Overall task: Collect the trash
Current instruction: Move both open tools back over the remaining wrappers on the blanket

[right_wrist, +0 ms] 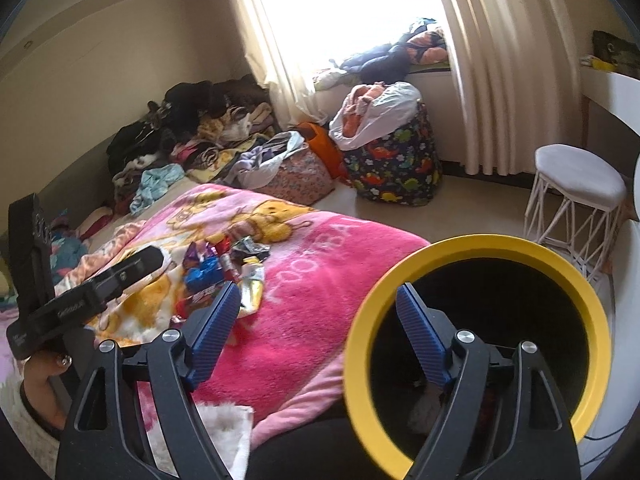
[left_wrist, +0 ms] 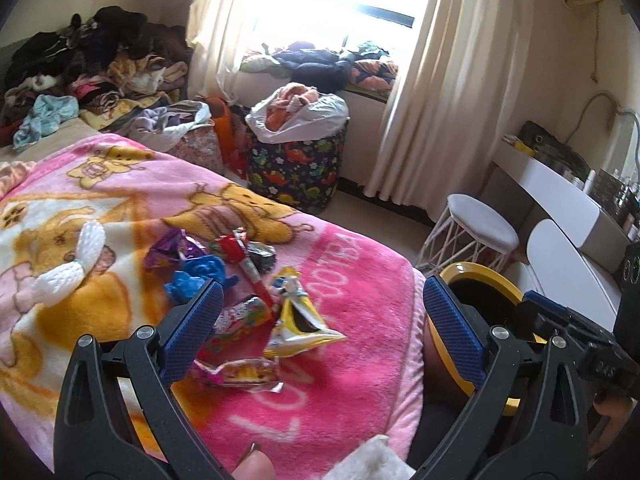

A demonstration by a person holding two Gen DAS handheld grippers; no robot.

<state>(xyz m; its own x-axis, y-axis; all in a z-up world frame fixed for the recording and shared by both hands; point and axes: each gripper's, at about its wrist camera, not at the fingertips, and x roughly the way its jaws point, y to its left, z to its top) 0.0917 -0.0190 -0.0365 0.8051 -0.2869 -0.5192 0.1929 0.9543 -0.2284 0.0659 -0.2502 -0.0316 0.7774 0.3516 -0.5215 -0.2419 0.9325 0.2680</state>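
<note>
Left wrist view: our left gripper [left_wrist: 322, 320] hangs over the pink cartoon-bear blanket [left_wrist: 360, 288] w/ jaws spread wide, nothing between the blue pads; the wrapper pile [left_wrist: 240, 288] lies on the blanket right under and ahead of it. We make out a yellow foil snack bag [left_wrist: 300, 320], a crumpled blue plastic bit [left_wrist: 196, 280], a purple foil wrapper [left_wrist: 168, 248], a red stick wrapper [left_wrist: 256, 280] and a flat printed packet [left_wrist: 240, 374] nearest us. We'd judge all of it v. light, thin, crinkly and a bit slick, so it'll slide or flutter if nudged; best to pinch a raised fold or sealed edge, e.g. the yellow bag's pointed corner, not press flat into the soft fleece. Print on the wrappers is too blurred to read; the blanket has big white letters, upside down, only partly legible. The yellow-rimmed bin [left_wrist: 480, 276] sits just off the bed edge at right, w/ the right gripper [left_wrist: 532, 312] beside it. Right wrist view: right gripper [right_wrist: 320, 312] is also wide open and empty, one finger over the bin's dark mouth, the other over the blanket; the bin [right_wrist: 400, 280] is close under us, the pile well to the left, near the left gripper's black body [right_wrist: 100, 280]. White stool [right_wrist: 580, 176] and dinosaur-print hamper [right_wrist: 396, 160] stand further back.
</note>
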